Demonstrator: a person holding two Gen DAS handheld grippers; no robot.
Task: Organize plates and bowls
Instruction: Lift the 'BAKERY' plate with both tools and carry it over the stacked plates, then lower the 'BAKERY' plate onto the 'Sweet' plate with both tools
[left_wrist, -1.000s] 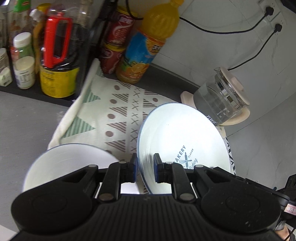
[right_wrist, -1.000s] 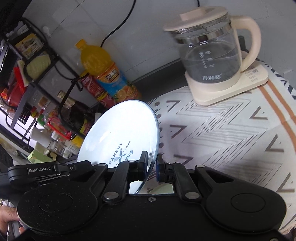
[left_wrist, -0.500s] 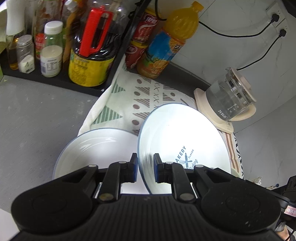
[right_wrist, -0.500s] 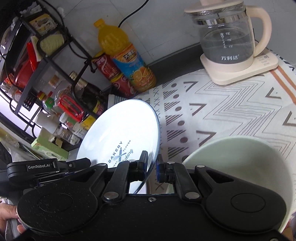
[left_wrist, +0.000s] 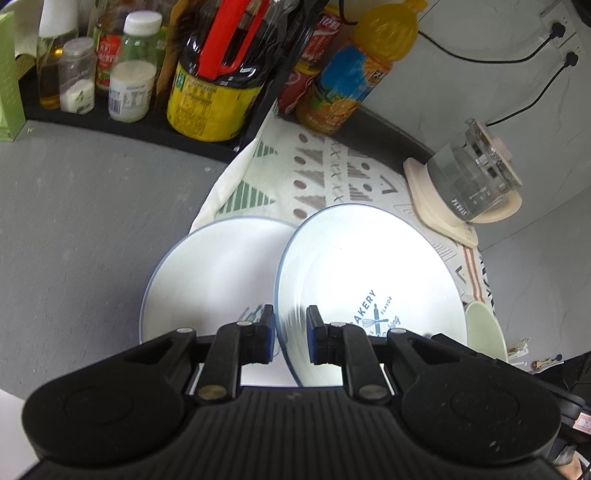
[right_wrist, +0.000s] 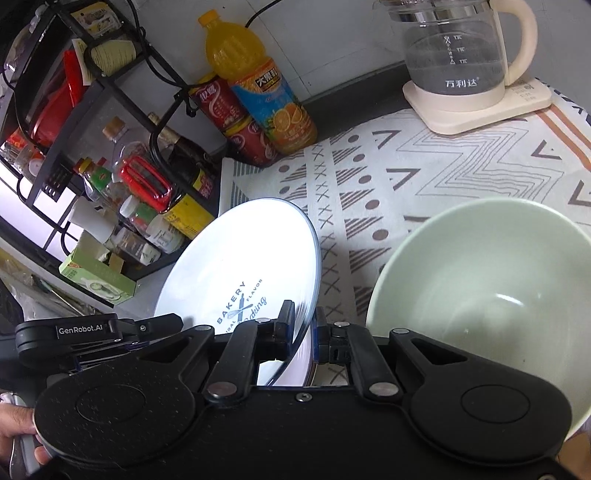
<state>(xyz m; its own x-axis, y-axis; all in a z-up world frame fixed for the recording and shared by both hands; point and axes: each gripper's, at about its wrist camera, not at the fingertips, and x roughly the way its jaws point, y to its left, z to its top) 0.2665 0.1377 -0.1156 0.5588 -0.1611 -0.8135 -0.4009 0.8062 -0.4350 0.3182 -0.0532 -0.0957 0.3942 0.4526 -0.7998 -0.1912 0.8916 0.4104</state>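
Partly hidden lower plate (left_wrist: 207, 273), bowl (left_wrist: 484, 328) cut off

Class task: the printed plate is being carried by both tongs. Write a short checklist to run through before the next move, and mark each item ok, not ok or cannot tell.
1. Left tongs shut on the printed plate rim: ok.
2. Right tongs shut on its rim: ok.
3. Second plate lies flat below, nothing on it: ok.
4. Printed plate level for stacking: not ok, tilted.
5. Green bowl clear of the plate: ok.
6. Gap down to the second plate: cannot tell.
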